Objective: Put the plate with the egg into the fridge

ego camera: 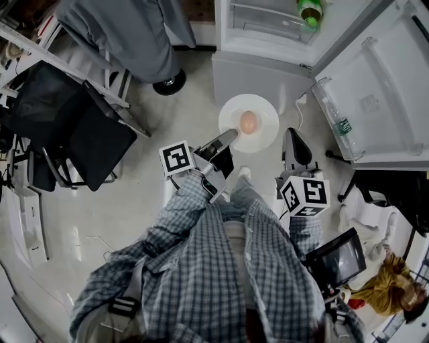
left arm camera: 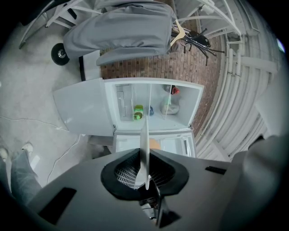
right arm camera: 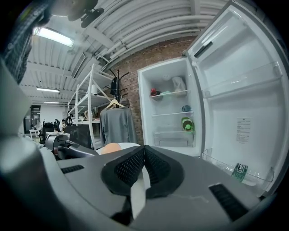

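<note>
A white plate (ego camera: pixel 263 131) with a brown egg (ego camera: pixel 248 122) on it hangs level above the floor, just in front of the open fridge (ego camera: pixel 268 30). My left gripper (ego camera: pixel 226 139) is shut on the plate's near-left rim. In the left gripper view the plate (left arm camera: pixel 144 149) stands edge-on between the pads, with the egg (left arm camera: pixel 155 144) just behind. My right gripper (ego camera: pixel 289 134) sits shut beside the plate's right edge, holding nothing. The right gripper view shows the egg (right arm camera: pixel 110 148) and plate (right arm camera: pixel 128 145) to the left of the jaws.
The fridge door (ego camera: pixel 375 87) stands open at the right with a bottle (ego camera: pixel 342 124) in its rack. A green bottle (ego camera: pixel 310 10) lies on a shelf inside. A black chair (ego camera: pixel 80 130) and a grey garment (ego camera: pixel 131 33) on a rack stand at the left.
</note>
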Demonstrator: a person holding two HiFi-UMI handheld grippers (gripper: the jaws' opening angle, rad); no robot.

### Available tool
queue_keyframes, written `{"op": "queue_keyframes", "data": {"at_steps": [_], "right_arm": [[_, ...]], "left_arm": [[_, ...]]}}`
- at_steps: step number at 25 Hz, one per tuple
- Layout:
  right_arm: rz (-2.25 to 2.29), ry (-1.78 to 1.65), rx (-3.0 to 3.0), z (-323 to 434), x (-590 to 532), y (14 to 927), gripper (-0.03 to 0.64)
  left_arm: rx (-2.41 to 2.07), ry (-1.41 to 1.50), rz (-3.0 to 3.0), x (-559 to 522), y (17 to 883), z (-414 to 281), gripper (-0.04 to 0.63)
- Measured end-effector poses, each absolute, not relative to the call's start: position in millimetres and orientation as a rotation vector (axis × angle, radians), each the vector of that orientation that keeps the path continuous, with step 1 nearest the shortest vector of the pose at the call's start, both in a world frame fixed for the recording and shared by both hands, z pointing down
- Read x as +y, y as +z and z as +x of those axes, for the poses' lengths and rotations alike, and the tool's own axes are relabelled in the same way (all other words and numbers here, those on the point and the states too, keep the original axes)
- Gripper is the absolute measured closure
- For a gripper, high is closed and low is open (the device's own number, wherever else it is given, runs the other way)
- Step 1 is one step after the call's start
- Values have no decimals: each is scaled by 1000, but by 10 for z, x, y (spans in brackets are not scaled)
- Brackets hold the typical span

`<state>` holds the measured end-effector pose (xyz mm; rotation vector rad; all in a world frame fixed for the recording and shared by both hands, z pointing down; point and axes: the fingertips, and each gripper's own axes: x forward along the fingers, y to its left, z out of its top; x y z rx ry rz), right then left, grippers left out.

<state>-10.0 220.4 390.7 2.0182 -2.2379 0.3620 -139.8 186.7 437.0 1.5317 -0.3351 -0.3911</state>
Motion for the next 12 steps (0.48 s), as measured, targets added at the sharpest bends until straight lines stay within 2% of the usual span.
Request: {"op": "queue_keyframes", "data": {"at_steps": [12], "right_arm": [[1964, 378, -2302, 528, 1603, 3955, 611]], "left_arm": [[-399, -413, 1525, 1356, 4382, -841, 554]]}}
